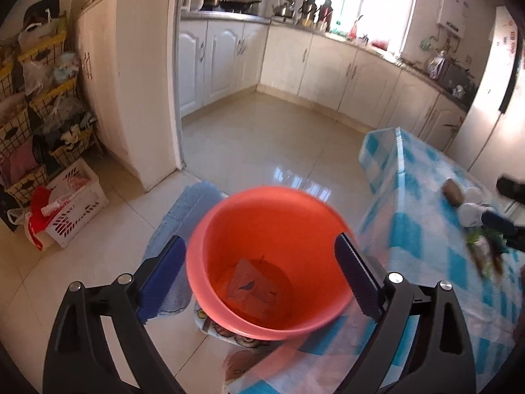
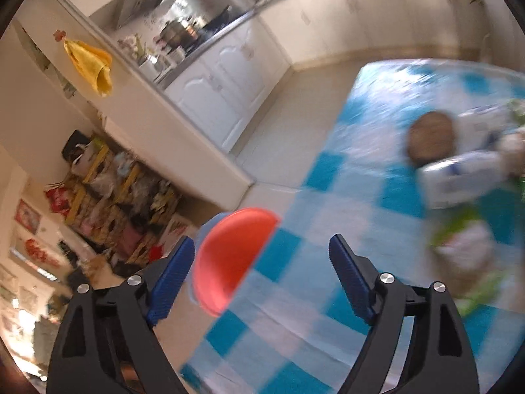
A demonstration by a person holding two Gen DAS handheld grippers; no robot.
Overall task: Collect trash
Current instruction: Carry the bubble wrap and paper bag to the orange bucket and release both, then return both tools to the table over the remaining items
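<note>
Looking down past my left gripper, I see its two blue fingers spread wide apart with nothing pinched between them. Right under them sits the round orange plastic bucket, so close that its rim fills the gap between the fingers. At the bottom of the bucket lies a flat piece of paper trash with a small dark mark on it. Under the bucket, near my fingers, a bit of printed mat peeks out on the shiny pale tiled floor. A blue cloth lies just past the left finger, beside the bucket.

To the right of this gripper is the table with the blue and white checked cloth. Farther along it sit more bits of trash: a brown round lump, a white crumpled thing and a green and white wrapper. They are blurry.

My right gripper is wide open too, and it holds nothing. It hangs over the near edge of the same checked table. The orange bucket shows just past its left finger, down beside the table edge. Ahead and to the right, the brown lump and the white wrappers lie on the cloth, well apart from the fingers and very blurred.

Far off are white kitchen cupboards and a bright window. A white basket and yellow wire racks stand far to the left.
</note>
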